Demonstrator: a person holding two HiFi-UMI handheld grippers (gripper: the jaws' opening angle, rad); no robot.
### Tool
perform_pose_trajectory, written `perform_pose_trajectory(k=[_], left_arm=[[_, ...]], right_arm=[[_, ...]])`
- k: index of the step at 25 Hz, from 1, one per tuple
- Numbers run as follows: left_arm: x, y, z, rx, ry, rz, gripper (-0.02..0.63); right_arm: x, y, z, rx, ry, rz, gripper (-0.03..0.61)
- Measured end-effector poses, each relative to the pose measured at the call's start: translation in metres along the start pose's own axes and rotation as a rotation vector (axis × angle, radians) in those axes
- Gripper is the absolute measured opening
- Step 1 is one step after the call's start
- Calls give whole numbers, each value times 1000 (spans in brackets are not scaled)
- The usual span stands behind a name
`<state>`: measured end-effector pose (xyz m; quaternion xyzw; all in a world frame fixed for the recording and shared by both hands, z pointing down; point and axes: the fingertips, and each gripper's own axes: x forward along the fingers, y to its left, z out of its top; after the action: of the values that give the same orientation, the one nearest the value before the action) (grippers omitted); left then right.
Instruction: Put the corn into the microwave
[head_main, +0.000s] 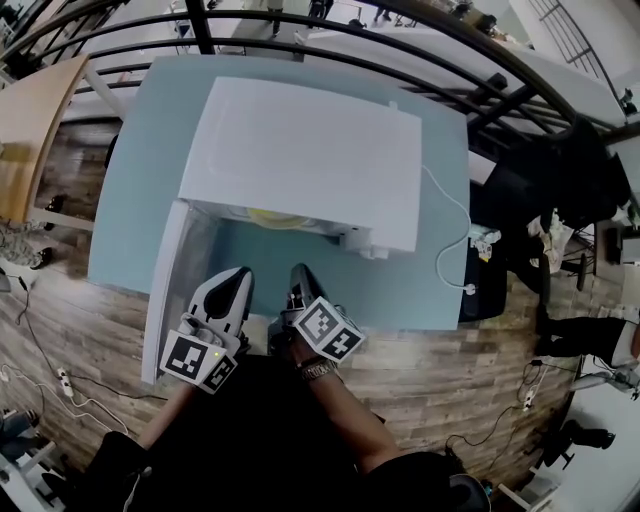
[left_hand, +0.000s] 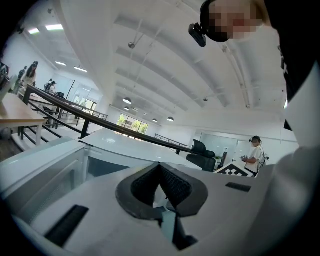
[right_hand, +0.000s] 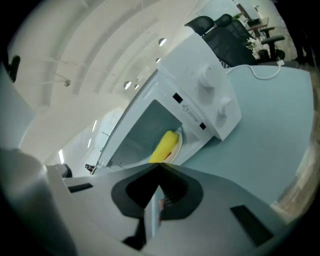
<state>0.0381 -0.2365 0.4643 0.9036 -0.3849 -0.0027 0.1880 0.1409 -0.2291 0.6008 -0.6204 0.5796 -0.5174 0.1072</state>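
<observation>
The yellow corn (right_hand: 165, 145) lies on a white plate (right_hand: 178, 143) inside the white microwave (right_hand: 200, 95), whose cavity stands exposed. From the head view only a strip of the corn (head_main: 270, 215) shows under the microwave (head_main: 310, 160) top. The microwave's door (head_main: 168, 290) hangs swung out to the left. My right gripper (right_hand: 160, 165) is shut and holds nothing, a short way in front of the opening, apart from the corn. My left gripper (left_hand: 160, 165) is shut and empty too, beside the open door (left_hand: 45, 170). Both grippers, left (head_main: 240, 276) and right (head_main: 300, 272), hover over the table's front edge.
The microwave stands on a teal table (head_main: 420, 290). A white power cable (head_main: 452, 225) runs from its right side to a plug (head_main: 468, 289) near the table's right edge. Black railings (head_main: 330, 40) cross behind. A wooden desk (head_main: 35, 120) stands at the left. A person stands far off (left_hand: 256, 152).
</observation>
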Motion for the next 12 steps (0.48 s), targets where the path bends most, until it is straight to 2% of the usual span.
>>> perform_pose_trajectory(k=[7, 12], left_arm=[[0, -3, 3, 8, 6, -9, 3], [-1, -3, 3, 11, 6, -14, 3]], right_arm=[[-30, 24, 15, -152, -69, 20, 9], [-52, 49, 27, -324, -129, 65, 9]])
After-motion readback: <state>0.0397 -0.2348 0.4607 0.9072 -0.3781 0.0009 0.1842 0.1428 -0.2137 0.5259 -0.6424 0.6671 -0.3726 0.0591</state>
